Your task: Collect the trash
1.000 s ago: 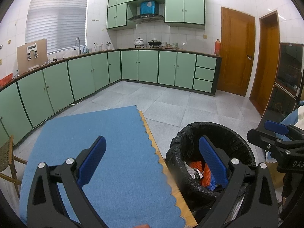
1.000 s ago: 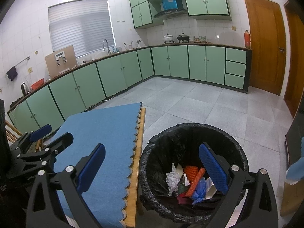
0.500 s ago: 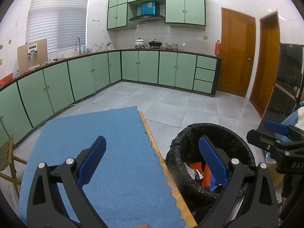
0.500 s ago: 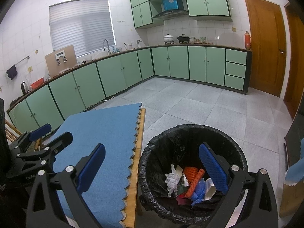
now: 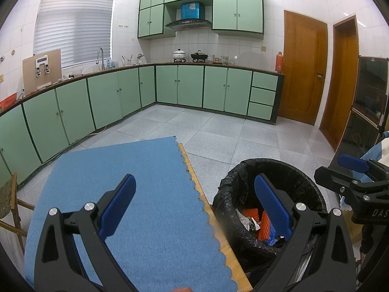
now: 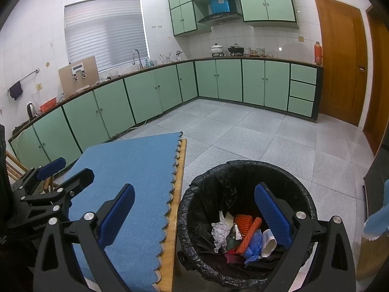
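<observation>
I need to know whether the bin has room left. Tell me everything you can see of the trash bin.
The trash bin is round, open-topped and lined with a crinkled, glossy black plastic bag folded over its rim. It stands upright on the grey tiled floor, close beside the wooden table edge. Inside, low at the bottom, lie crumpled white paper, orange mesh netting, a blue wrapper and a white cup. Most of its depth looks unfilled. Neither tool touches it.
</observation>
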`<state>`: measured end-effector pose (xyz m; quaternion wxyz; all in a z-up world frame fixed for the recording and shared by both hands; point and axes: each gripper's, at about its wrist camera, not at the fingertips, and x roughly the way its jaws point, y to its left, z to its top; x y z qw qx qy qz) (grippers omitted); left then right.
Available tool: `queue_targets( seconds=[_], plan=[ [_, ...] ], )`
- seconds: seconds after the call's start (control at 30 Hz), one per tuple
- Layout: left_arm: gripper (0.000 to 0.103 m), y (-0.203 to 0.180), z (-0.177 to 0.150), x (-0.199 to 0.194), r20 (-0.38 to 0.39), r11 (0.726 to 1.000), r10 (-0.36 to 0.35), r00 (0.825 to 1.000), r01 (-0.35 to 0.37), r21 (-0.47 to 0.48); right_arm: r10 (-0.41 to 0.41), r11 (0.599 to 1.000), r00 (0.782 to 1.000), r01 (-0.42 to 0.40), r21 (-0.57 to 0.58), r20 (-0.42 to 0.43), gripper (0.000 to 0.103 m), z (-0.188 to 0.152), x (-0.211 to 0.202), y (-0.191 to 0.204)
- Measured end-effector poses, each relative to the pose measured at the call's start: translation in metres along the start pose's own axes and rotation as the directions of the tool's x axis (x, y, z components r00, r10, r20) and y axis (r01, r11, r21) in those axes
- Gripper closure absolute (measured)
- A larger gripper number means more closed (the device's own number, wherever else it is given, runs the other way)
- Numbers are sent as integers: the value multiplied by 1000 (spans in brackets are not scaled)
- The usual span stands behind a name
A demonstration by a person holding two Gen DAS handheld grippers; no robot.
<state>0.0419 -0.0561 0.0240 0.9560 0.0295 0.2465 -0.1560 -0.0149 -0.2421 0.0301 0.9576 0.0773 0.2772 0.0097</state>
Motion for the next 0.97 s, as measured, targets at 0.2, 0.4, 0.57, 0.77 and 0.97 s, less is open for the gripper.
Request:
queue_targets(
  seconds=[0.2, 0.4, 0.57, 0.77, 0.97],
  plan=[
    [8, 1, 1, 0, 0, 1000, 0, 1000, 0, -1, 1, 1000, 1000, -1, -2, -4, 6, 1, 0, -1],
    [8, 1, 1, 0, -1, 1000, -2, 1000, 2, -4, 1, 1000, 1000, -1, -4, -7, 6, 1, 2, -2],
    [8, 1, 1, 1, 1, 1000, -1, 1000, 1, -9, 2, 1000, 1000, -2, -3, -12, 6, 0, 4, -4],
    [8, 2, 0, 3, -5, 1000, 0, 1000, 0, -9, 1, 1000, 1000, -1, -2, -12, 6, 0, 4, -4],
    [8, 0, -1, 5, -11, 1000, 4, 1000, -4, -7, 0, 1000, 1000, 0, 2, -17, 6, -2, 6, -7]
  ],
)
